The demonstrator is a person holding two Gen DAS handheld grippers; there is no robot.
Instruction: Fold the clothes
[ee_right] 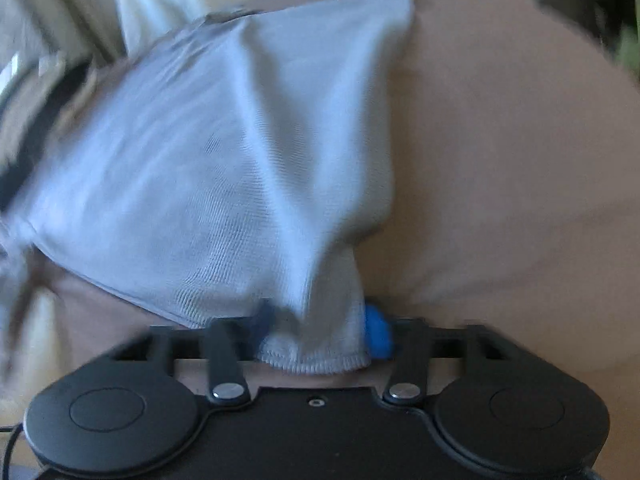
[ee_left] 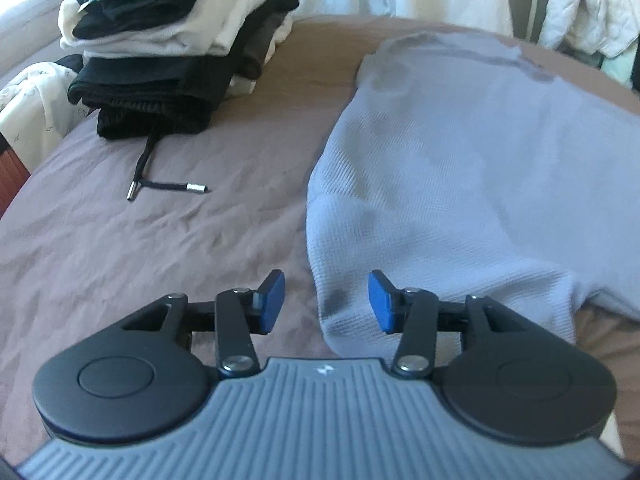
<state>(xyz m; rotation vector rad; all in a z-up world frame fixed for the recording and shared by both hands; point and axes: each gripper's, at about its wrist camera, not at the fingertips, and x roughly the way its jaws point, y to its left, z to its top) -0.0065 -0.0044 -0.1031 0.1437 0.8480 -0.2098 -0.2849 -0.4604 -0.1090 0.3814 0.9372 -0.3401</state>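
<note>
The pale blue-grey garment (ee_left: 460, 168) is a waffle-knit fabric with a fine ribbed grid texture; in the left wrist view it lies spread on the bed (ee_left: 160, 240), occupying the area from 12 o'clock to 3 o'clock, its near corner reaching down toward 6 o'clock; the far edge carries a darker band, blurred. The bed is covered by a mauve-brown sheet with shallow creases.

The left claw (ee_left: 328, 300) is released; its two blue rubber pads (ee_left: 274, 300) stand well apart, with the garment's near left edge lying between and below them, not gripped; the linkage is matte black with round steel rivets, on a ribbed grey body.

The right claw (ee_right: 316, 332) is clenched on the garment (ee_right: 224, 152); a bunched, stitched hem edge is pinched between the blue pads (ee_right: 378, 332), and the cloth rises from the grip in a taut, tent-like fold toward 11 o'clock; this view is motion-blurred.

At 10 o'clock in the left wrist view sits a stack of folded clothes (ee_left: 176, 40), alternating black, cream and grey layers; a black drawstring (ee_left: 156, 176) with cylindrical metal tips trails from the lowest dark item onto the sheet; quilted white fabric (ee_left: 592, 4) hangs at 1 o'clock.
</note>
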